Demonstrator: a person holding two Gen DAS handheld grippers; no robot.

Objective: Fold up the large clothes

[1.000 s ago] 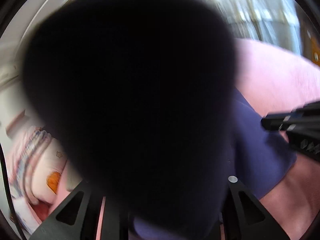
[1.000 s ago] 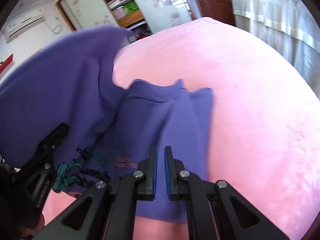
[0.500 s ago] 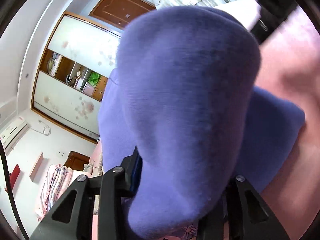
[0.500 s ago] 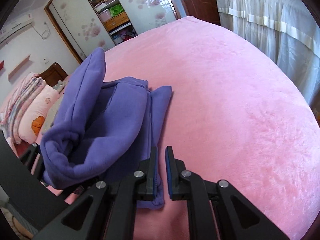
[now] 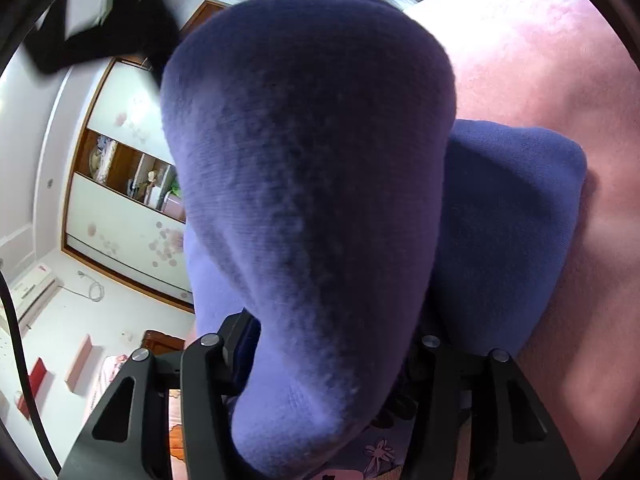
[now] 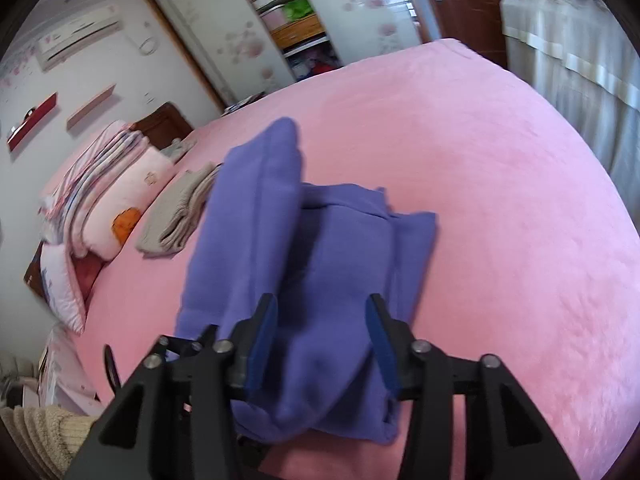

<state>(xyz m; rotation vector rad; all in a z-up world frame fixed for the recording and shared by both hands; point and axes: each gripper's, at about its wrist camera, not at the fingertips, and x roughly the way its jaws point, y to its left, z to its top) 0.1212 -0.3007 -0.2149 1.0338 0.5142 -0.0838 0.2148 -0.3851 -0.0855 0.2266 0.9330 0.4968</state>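
Two grippers meet our purple garment [image 6: 320, 248], which lies partly folded on the pink bed [image 6: 500, 200]. Our left gripper [image 5: 324, 364] clamps a thick fold of it; our right gripper [image 6: 322, 340] spreads wide, straddling the garment's near edge. Beige folded clothes [image 6: 180, 216] lie beside the garment.

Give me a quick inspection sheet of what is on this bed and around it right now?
Surface: pink bed, plush cover.
Job's things: purple garment partly folded; one thick fold is raised between the left tool fingers and fills that view.
Clutter: beige folded clothes beside the garment; pillows stacked at the headboard end.
Grippers: left tool holds the garment fold; right tool open, fingers either side of the garment's near end.
Cables: black cable at the left view's edge.
Surroundings: wardrobe with open shelves, air conditioner, brown door, curtains.
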